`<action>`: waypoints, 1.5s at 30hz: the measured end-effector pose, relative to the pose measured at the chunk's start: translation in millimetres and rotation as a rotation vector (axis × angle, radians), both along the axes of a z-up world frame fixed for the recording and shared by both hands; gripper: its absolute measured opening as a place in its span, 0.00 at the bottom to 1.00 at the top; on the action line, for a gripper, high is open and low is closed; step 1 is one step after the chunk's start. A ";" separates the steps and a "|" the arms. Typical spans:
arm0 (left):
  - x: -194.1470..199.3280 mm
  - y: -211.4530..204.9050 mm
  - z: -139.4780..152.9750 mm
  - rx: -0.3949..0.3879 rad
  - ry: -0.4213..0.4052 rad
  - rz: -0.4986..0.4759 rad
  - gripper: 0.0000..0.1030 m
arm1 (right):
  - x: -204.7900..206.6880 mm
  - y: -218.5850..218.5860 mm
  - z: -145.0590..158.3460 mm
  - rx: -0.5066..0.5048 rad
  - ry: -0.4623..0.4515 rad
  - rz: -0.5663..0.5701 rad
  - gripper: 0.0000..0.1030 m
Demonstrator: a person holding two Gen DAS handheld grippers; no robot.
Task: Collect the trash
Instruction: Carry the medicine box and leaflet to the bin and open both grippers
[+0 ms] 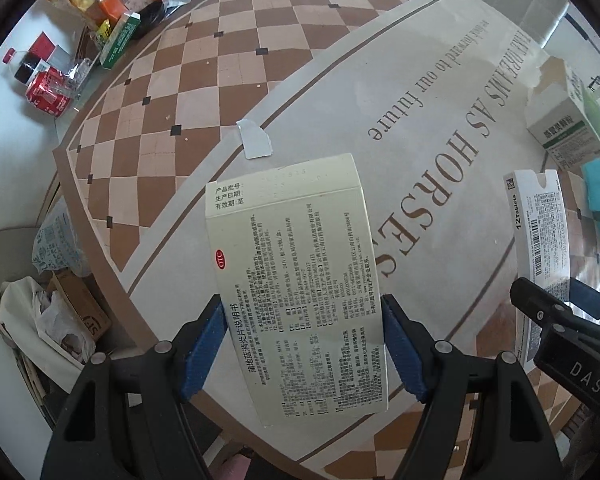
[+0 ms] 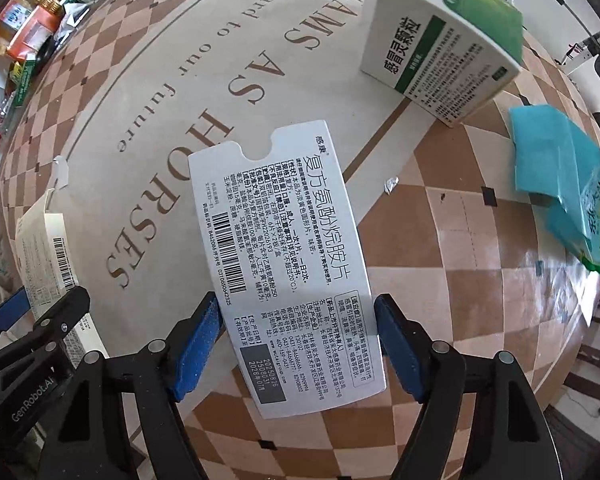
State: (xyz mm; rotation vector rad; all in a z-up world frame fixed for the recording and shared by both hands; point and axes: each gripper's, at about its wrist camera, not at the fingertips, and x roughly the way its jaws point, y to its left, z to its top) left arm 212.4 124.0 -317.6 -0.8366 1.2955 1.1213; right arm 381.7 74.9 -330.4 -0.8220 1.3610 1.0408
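Left tool (image 1: pixel 304 344): its two blue pads press on both sides of a cream box (image 1: pixel 296 280), so it is closed on that box and holds it up over the table (image 1: pixel 220 80).
Right tool (image 2: pixel 298 340): its blue pads squeeze both sides of a white box (image 2: pixel 288 264), so it is closed on that box, above the table.
Cream box: flat, with small black print and a red oval mark. It sticks out past the pads of the left tool.
White box: flat, with a bar code, big black letters and a dark patch near the tool. Its far end has a round notch.
Both tools: they are near each other. The right tool shows at the right edge of the left view, and the left tool shows at the left edge of the right view.
Green and white box (image 2: pixel 444 44): it stands on the table, well past the white box.
Blue-green bag (image 2: pixel 572 184): it lies on the table to the right, near the green and white box.
Table: round, with brown and tan squares and big brown words on a pale middle.
Small white scrap (image 1: pixel 255 139): it lies on the table beyond the cream box.
Red can (image 1: pixel 46 92): it lies far off on the left, next to a dark bottle (image 1: pixel 24 65) and a pile of other boxes.
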 end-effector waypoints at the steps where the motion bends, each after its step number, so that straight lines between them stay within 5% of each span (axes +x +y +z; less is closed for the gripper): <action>1: -4.9 -6.8 7.4 0.014 -0.007 -0.009 0.71 | 0.7 -3.2 3.6 0.015 0.001 -0.008 0.76; 13: -100.8 -110.5 67.7 0.184 -0.092 -0.116 0.72 | -62.3 -99.1 70.2 0.206 -0.059 -0.092 0.76; 19: -163.2 -162.7 64.9 0.175 -0.138 -0.153 0.72 | -146.0 -199.5 122.6 0.228 -0.058 -0.139 0.76; 23: -192.0 -187.4 33.9 0.097 -0.131 -0.156 0.72 | -206.1 -256.9 120.4 0.179 -0.029 -0.154 0.76; 31: -220.9 -203.0 -81.2 -0.106 -0.125 -0.090 0.72 | -262.4 -315.4 15.4 -0.023 0.041 -0.122 0.76; 40: -194.7 -180.5 -258.6 -0.294 -0.120 -0.081 0.72 | -257.9 -344.9 -171.2 -0.182 0.113 -0.216 0.76; 45: -183.9 -162.6 -354.5 -0.487 -0.233 -0.019 0.72 | -249.9 -337.5 -269.0 -0.225 0.145 -0.224 0.76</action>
